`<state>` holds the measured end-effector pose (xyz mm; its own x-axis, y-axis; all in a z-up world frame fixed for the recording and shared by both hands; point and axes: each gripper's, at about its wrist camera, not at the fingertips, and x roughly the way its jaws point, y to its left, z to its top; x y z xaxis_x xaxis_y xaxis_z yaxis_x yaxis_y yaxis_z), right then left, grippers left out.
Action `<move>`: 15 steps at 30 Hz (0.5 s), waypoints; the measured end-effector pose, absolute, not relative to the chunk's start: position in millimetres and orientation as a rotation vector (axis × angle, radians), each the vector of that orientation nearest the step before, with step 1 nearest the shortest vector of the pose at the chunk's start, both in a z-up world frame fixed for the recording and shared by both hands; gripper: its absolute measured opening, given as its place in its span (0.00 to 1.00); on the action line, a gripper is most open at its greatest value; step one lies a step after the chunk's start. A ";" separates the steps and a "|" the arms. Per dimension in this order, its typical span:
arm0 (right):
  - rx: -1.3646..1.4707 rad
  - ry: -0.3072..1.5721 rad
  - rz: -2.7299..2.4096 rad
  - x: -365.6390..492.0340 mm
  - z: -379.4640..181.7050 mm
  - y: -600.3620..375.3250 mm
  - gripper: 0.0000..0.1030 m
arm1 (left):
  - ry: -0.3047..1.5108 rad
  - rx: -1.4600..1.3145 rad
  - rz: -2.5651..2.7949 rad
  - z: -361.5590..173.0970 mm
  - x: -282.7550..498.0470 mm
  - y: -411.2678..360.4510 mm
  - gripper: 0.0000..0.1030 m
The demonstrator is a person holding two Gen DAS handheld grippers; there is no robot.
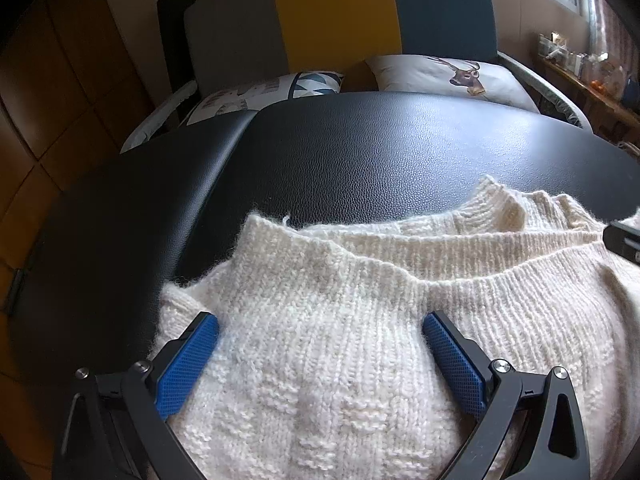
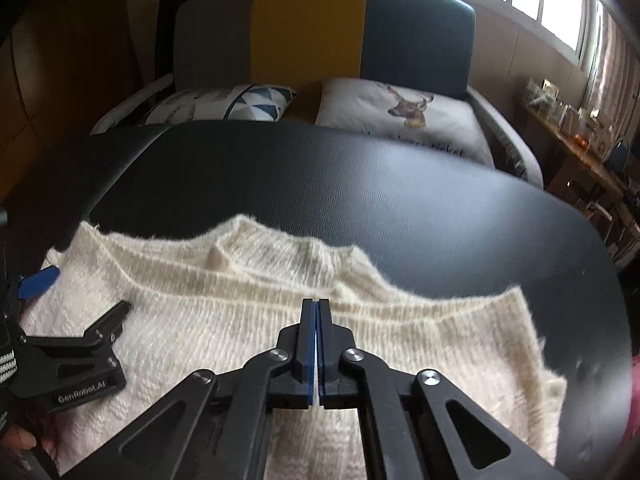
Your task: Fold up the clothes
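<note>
A cream knitted sweater (image 1: 360, 340) lies folded on the black leather table (image 1: 320, 152), its ribbed hem laid over the collar end. My left gripper (image 1: 320, 328) is open, its blue pads resting on the sweater's left part, nothing between them. In the right wrist view the sweater (image 2: 224, 312) spreads across the table (image 2: 360, 192). My right gripper (image 2: 316, 308) is shut, with a thin sliver of the cream sweater fabric pinched between its pads near the hem. The left gripper (image 2: 76, 292) shows at the left of that view.
Behind the table stands a sofa with a grey, yellow and teal back (image 2: 320, 28), holding a triangle-pattern pillow (image 2: 240, 104) and a deer-print pillow (image 2: 400, 116). A cluttered wooden shelf (image 2: 580, 140) runs under the windows at the right. Wooden panels line the left.
</note>
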<state>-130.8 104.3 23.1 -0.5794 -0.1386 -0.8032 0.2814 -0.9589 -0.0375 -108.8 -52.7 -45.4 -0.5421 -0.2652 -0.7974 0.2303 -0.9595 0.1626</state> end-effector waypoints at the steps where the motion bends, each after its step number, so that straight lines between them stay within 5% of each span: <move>1: 1.292 0.245 -2.591 -133.1 24.0 103.7 0.00 | -0.055 1.320 -2.535 -45.5 -108.7 -52.8 1.00; 5: 1.333 0.172 -2.541 -137.3 18.6 108.1 0.00 | -0.052 1.319 -2.539 -45.7 -108.5 -53.7 1.00; 8: 1.432 0.049 -2.475 -139.5 13.2 119.8 0.27 | -0.048 1.318 -2.543 -45.8 -108.3 -54.6 1.00; 15: 1.377 0.219 -2.710 -125.6 25.0 124.6 0.28 | -0.040 1.316 -2.550 -46.2 -107.9 -56.5 1.00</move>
